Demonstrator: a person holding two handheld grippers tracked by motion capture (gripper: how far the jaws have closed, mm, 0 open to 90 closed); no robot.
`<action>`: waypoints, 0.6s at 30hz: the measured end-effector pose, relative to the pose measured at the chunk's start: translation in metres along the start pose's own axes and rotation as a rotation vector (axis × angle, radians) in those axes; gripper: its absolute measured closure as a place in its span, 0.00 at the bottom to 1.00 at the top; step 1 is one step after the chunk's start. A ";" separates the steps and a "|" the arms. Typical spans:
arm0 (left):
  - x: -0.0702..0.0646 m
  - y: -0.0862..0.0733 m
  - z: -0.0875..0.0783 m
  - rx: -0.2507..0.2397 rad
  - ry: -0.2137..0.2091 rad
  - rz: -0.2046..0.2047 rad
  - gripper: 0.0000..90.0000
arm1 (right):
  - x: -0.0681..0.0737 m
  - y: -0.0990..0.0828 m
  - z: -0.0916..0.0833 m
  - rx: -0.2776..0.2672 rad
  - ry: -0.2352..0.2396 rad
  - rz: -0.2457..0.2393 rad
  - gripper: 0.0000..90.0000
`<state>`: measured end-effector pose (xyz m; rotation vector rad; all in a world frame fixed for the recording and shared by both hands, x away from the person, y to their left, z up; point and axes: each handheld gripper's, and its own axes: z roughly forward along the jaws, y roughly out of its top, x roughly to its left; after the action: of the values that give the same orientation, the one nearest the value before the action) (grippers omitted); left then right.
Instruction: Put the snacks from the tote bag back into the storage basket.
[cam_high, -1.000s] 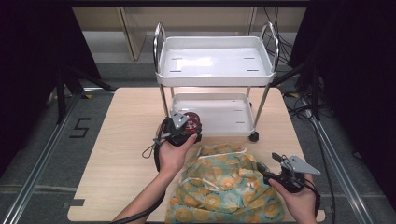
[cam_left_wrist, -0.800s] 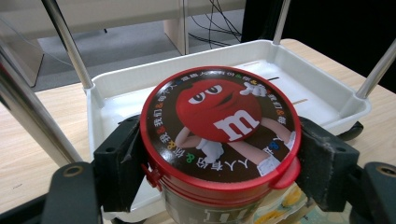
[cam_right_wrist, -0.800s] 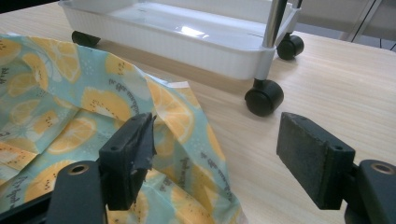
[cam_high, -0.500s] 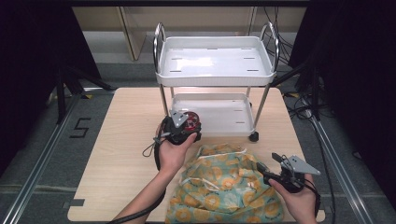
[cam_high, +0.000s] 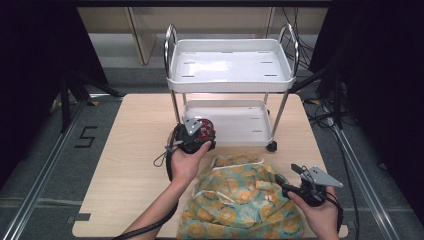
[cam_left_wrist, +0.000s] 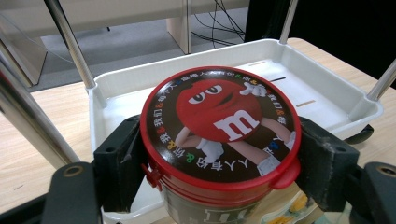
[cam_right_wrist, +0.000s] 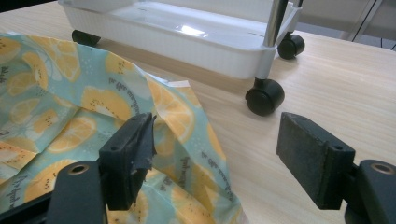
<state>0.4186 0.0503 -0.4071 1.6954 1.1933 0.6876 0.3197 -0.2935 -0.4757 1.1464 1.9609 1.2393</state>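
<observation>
My left gripper is shut on a round candy can with a red lid, held just in front of the cart's lower tray. In the left gripper view the can sits upright between both pads, its lid showing a red cartoon figure. A teal drawstring bag printed with orange slices lies on the table below the can. My right gripper stands open at the bag's right edge. In the right gripper view its jaws are wide apart, the left pad over the bag's fabric edge.
A white two-tier cart on black casters stands at the table's far middle. The wooden table has bare room to the left. Dark stands and cables flank the table on both sides.
</observation>
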 end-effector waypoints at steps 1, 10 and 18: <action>0.000 0.000 0.000 0.001 0.000 0.001 0.28 | 0.000 0.000 0.000 0.005 -0.002 -0.001 0.32; 0.001 0.002 0.001 -0.005 0.001 0.000 0.28 | 0.000 0.000 0.000 0.008 0.002 -0.008 0.32; 0.001 0.005 0.003 -0.009 0.000 0.003 0.28 | 0.000 0.000 0.000 0.008 0.003 -0.009 0.32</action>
<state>0.4232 0.0495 -0.4039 1.6899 1.1859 0.6943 0.3195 -0.2937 -0.4761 1.1389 1.9728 1.2305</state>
